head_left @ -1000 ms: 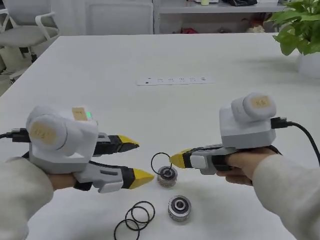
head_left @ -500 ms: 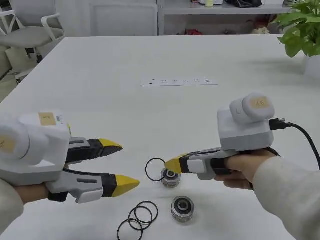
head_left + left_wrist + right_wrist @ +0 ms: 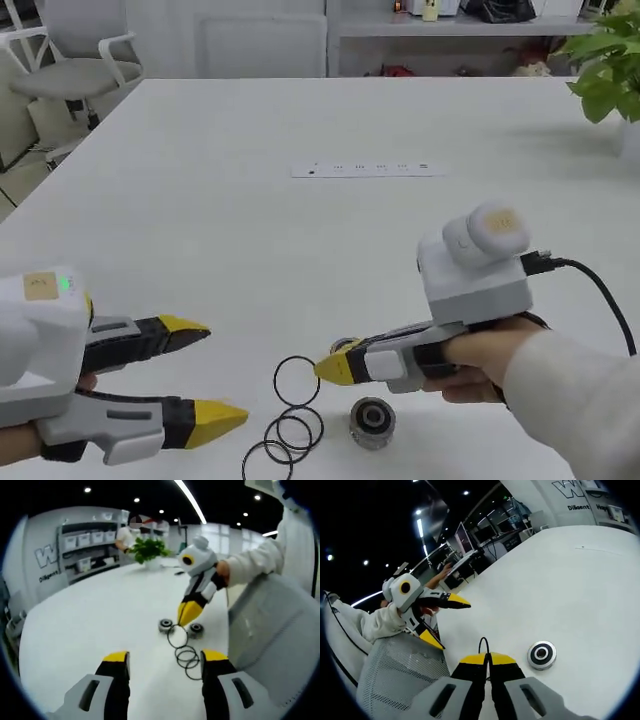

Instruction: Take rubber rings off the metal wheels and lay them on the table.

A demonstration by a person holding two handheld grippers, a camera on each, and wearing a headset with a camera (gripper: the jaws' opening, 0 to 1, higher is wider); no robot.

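Note:
My right gripper (image 3: 330,368) is shut on a thin black rubber ring (image 3: 297,381), which hangs from its yellow tips just left of the wheels. One metal wheel (image 3: 372,422) lies bare below that gripper, and a second wheel (image 3: 345,346) peeks out behind its jaws. Two loose rings (image 3: 293,432) lie overlapping on the table near the front edge. My left gripper (image 3: 210,372) stands open at the lower left, apart from everything. In the left gripper view the held ring (image 3: 177,636) dangles above the loose rings (image 3: 187,657). In the right gripper view the ring (image 3: 483,644) shows edge-on, beside a wheel (image 3: 541,654).
A white power strip (image 3: 368,169) lies mid-table. A green plant (image 3: 610,70) stands at the far right and a chair (image 3: 80,70) sits past the far left corner. A black cable (image 3: 595,290) trails from my right gripper.
My right gripper has carried the ring left, away from the wheel and toward the loose rings. My left gripper has drawn back to the lower left, still open.

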